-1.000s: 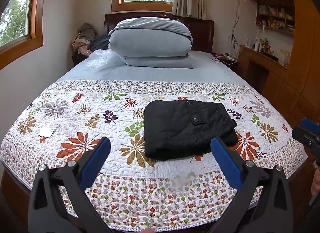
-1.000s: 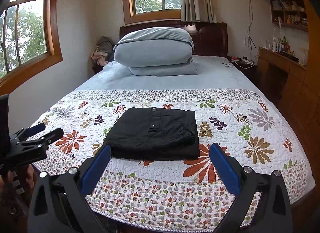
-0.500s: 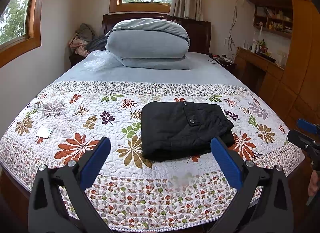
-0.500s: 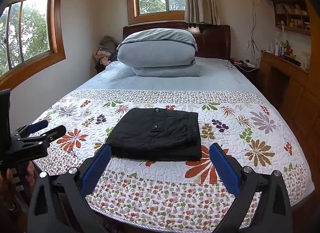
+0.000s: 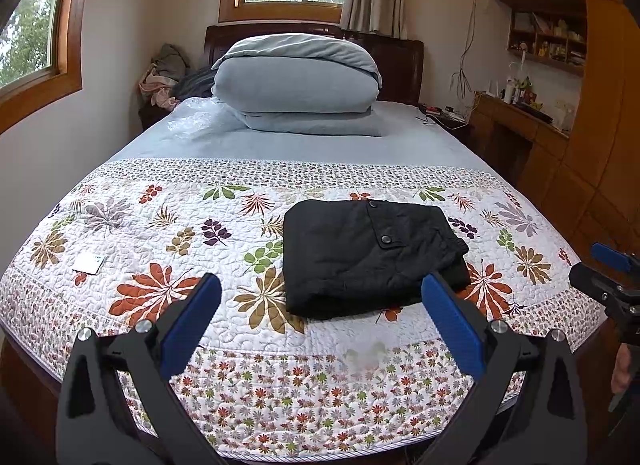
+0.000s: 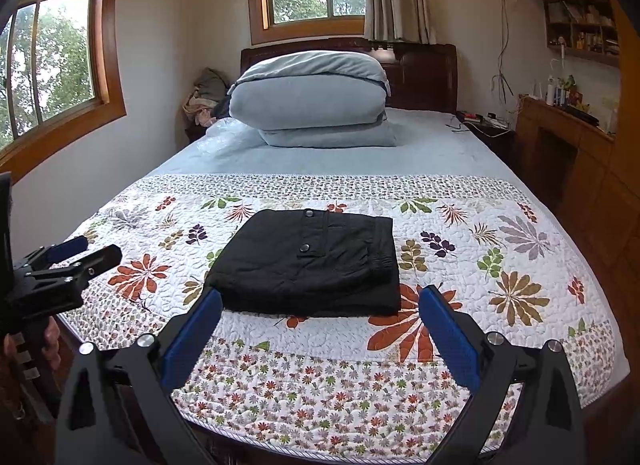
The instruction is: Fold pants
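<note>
Black pants (image 5: pixel 368 253) lie folded into a compact rectangle on the floral quilt (image 5: pixel 168 249), snap pocket flap facing up; they also show in the right wrist view (image 6: pixel 312 261). My left gripper (image 5: pixel 320 297) is open and empty, held back off the foot of the bed, short of the pants. My right gripper (image 6: pixel 320 311) is open and empty, also back from the bed's foot. The right gripper shows at the right edge of the left wrist view (image 5: pixel 608 269), and the left gripper at the left edge of the right wrist view (image 6: pixel 76 257).
A stack of folded grey-blue bedding (image 5: pixel 296 85) sits at the headboard. A small white card (image 5: pixel 89 264) lies on the quilt's left side. A wooden desk and cabinets (image 5: pixel 532 133) run along the right wall. Clothes are piled at the far left corner (image 5: pixel 164 73).
Both grippers have drawn back and slightly up from the bed, so the pants look a little farther off. The pants have not moved. Both grippers stay open.
</note>
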`<state>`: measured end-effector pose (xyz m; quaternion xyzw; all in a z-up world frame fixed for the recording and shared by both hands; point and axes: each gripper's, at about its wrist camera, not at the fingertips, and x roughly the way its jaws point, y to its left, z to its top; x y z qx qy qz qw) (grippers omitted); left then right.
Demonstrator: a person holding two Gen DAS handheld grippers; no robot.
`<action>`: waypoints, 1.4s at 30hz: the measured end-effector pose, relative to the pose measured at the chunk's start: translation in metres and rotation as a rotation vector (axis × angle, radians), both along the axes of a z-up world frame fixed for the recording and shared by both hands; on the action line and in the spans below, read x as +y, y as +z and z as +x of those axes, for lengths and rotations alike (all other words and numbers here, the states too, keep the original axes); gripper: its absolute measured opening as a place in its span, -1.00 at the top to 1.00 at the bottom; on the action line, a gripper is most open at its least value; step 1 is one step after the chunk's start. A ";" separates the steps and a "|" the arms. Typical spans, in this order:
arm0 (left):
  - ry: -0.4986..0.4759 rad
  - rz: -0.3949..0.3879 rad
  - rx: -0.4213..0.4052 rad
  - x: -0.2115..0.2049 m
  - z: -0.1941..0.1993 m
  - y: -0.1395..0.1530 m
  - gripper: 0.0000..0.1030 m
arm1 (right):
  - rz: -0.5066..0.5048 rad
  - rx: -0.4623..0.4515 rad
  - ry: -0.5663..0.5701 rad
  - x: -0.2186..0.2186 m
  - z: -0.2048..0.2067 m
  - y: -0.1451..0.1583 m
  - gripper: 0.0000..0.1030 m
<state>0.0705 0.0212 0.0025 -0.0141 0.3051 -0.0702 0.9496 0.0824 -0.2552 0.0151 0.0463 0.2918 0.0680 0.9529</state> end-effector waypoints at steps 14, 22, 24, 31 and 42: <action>-0.003 0.003 0.003 -0.001 0.000 0.000 -0.95 | -0.010 -0.007 0.001 0.000 0.000 0.000 -0.93; -0.007 -0.002 0.005 -0.002 0.000 0.000 -0.95 | -0.010 -0.008 0.000 0.000 0.000 0.001 -0.93; -0.009 -0.004 0.006 -0.002 0.000 0.000 -0.95 | -0.011 -0.007 0.000 0.000 0.000 0.001 -0.93; -0.018 0.000 0.010 -0.002 0.000 0.000 -0.95 | -0.013 -0.011 0.000 0.001 -0.001 0.001 -0.93; -0.047 -0.037 0.025 -0.002 0.001 -0.003 -0.95 | -0.012 -0.002 0.001 0.001 0.000 -0.001 -0.93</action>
